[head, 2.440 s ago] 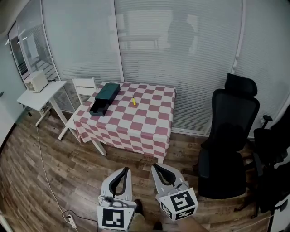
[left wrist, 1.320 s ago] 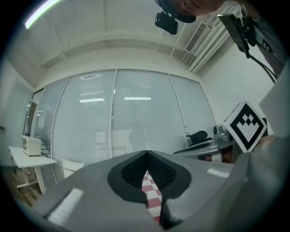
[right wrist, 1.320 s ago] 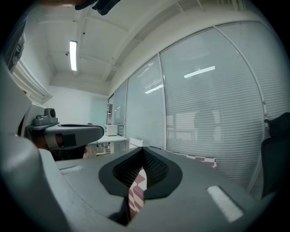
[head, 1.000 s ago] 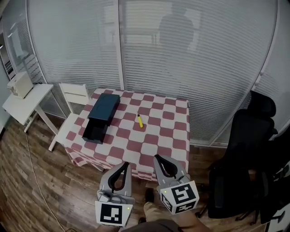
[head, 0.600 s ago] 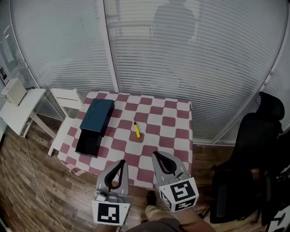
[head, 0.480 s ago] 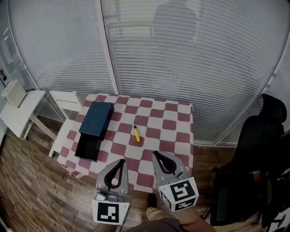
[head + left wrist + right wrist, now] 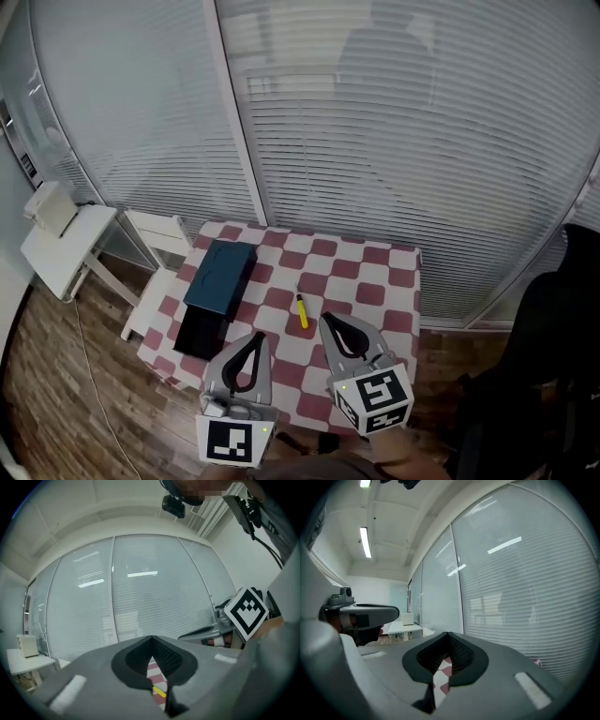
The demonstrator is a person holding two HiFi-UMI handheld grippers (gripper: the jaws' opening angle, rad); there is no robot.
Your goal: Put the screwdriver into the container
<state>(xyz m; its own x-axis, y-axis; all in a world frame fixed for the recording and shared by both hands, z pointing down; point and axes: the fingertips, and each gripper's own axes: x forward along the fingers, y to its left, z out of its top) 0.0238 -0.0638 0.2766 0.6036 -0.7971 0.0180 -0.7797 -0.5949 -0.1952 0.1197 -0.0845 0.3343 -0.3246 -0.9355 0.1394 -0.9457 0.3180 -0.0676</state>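
Head view: left gripper (image 7: 254,337), right gripper (image 7: 329,322) level, parallel (jaws together).

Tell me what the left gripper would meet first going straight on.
Likely the table's red-and-white checked cloth, the small yellow screwdriver lying just right of that line; the left gripper's height is unclear.

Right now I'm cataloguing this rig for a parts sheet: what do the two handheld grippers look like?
Both the left gripper and right gripper have light grey bodies with two curved jaws lined by black textured pads. Each carries a white cube printed with black square markers.
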